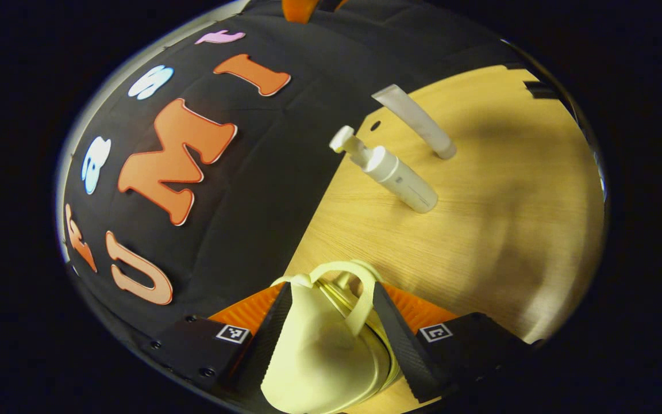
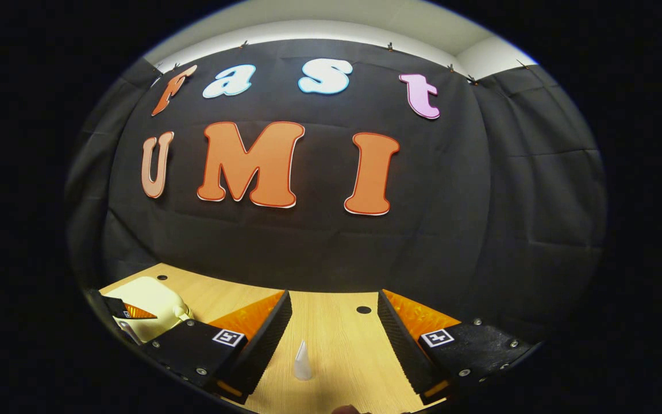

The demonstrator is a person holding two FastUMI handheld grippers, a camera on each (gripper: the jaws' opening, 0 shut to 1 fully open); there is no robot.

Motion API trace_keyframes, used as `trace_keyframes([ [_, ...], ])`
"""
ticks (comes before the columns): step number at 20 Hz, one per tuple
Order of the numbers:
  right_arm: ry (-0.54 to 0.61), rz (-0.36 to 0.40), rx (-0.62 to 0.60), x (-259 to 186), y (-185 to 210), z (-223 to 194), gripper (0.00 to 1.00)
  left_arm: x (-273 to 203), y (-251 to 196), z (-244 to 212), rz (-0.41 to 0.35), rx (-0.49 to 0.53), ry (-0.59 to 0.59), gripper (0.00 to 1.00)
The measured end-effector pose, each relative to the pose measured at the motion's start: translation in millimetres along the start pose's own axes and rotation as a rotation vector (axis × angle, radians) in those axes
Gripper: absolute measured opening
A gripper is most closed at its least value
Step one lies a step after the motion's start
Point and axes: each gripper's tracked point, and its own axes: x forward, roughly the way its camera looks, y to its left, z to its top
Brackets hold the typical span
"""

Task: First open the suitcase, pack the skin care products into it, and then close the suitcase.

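In the left gripper view my left gripper (image 1: 326,322) clamps the pale yellow suitcase (image 1: 319,351) near its handle (image 1: 360,299); beyond stand a pump bottle (image 1: 394,175) and tube (image 1: 417,121) on the wooden table (image 1: 509,230)

In the right gripper view my right gripper (image 2: 334,328) gapes wide, the tube (image 2: 302,362) between its fingers, suitcase (image 2: 147,307) far left

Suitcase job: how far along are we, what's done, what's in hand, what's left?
Early stage. In hand: the left gripper is closed around the cream suitcase near its handle; whether it is open yet cannot be told. Nothing looks packed: the pump bottle and the tube stand on the table. The right gripper is open, with the tube between its fingers. Left: packing, then closing.
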Motion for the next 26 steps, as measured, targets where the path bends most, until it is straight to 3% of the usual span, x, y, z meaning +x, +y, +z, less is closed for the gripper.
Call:
trace_keyframes([
  [1,0.001,-0.001,0.002,0,-2,-1,0.96,4,-5,-3,-0.007,0.031,0.01,0.92],
  [3,0.003,-0.006,0.006,-2,-6,-2,0.96,7,-12,-9,-0.016,0.075,0.04,0.82],
  [5,0.002,-0.011,0.011,-4,-10,-2,0.96,13,-17,-14,-0.019,0.111,0.066,0.87],
  [6,0.003,-0.01,0.012,-5,-11,-2,0.96,16,-19,-15,-0.016,0.131,0.074,0.82],
  [9,0.01,-0.009,0.006,-6,-12,-6,0.96,27,-23,-10,-0.004,0.183,0.079,0.8],
  [10,0.009,-0.006,0.004,-7,-12,-6,0.96,33,-24,-9,-0.007,0.194,0.091,0.71],
  [12,0.008,-0.005,0.001,-8,-13,-5,0.96,43,-25,-12,-0.006,0.213,0.121,0.67],
  [13,0.01,-0.003,0.0,-9,-13,-6,0.96,45,-27,-17,-0.013,0.209,0.152,0.53],
  [14,0.01,-0.003,-0.001,-9,-13,-6,0.96,40,-29,-21,-0.012,0.198,0.159,0.51],
  [15,0.012,0.001,-0.002,-9,-13,-7,0.96,34,-28,-19,-0.001,0.2,0.169,0.41],
  [16,0.013,0.001,-0.004,-9,-14,-8,0.96,40,-28,-19,0.002,0.186,0.165,0.23],
  [17,0.014,0.008,-0.003,-9,-13,-9,0.96,33,-23,-16,0.03,0.183,0.148,0.23],
  [18,0.02,0.01,-0.004,-9,-12,-11,0.96,37,-20,-14,0.038,0.17,0.157,0.14],
  [23,0.02,0.034,-0.002,-3,-6,-9,0.96,19,6,-4,0.085,-0.035,0.17,0.11],
  [26,0.014,0.049,-0.003,2,0,-5,0.96,4,58,-3,0.138,-0.138,0.166,0.09],
])
